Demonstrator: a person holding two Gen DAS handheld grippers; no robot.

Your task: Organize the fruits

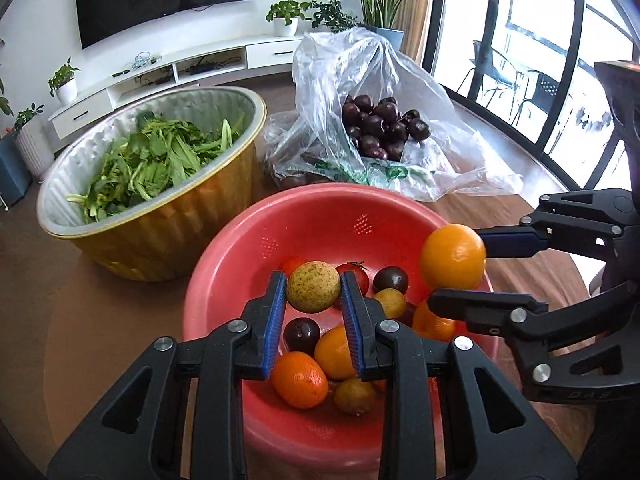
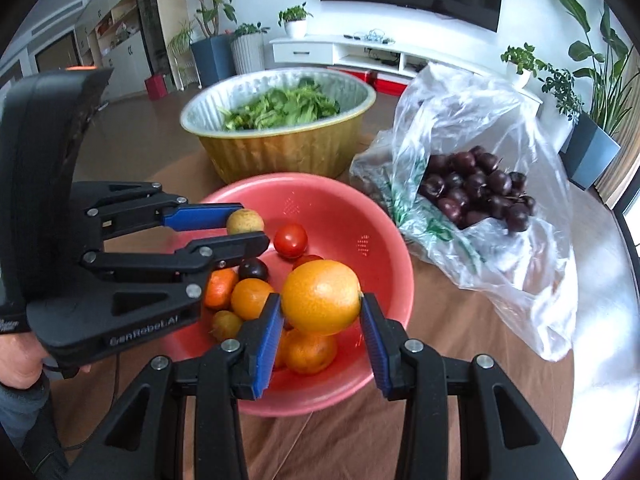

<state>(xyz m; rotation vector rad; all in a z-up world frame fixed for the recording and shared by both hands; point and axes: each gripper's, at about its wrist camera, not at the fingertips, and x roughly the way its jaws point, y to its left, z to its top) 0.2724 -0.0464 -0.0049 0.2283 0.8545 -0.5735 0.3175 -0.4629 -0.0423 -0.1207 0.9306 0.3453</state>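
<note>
A red perforated basin (image 1: 240,264) (image 2: 384,240) on the table holds oranges, tomatoes, dark plums and small yellow-green fruits. My left gripper (image 1: 313,286) is shut on a speckled yellow-green fruit (image 1: 313,286) and holds it above the basin; it also shows in the right wrist view (image 2: 245,222). My right gripper (image 2: 321,306) is shut on a large orange (image 2: 321,297) and holds it over the basin's near right side; the orange also shows in the left wrist view (image 1: 453,257).
A gold foil bowl (image 1: 168,216) (image 2: 280,152) of leafy greens stands behind the basin. A clear plastic bag (image 1: 360,76) (image 2: 520,264) with dark plums (image 1: 380,126) (image 2: 476,190) lies at the back right. The table has a brown cloth.
</note>
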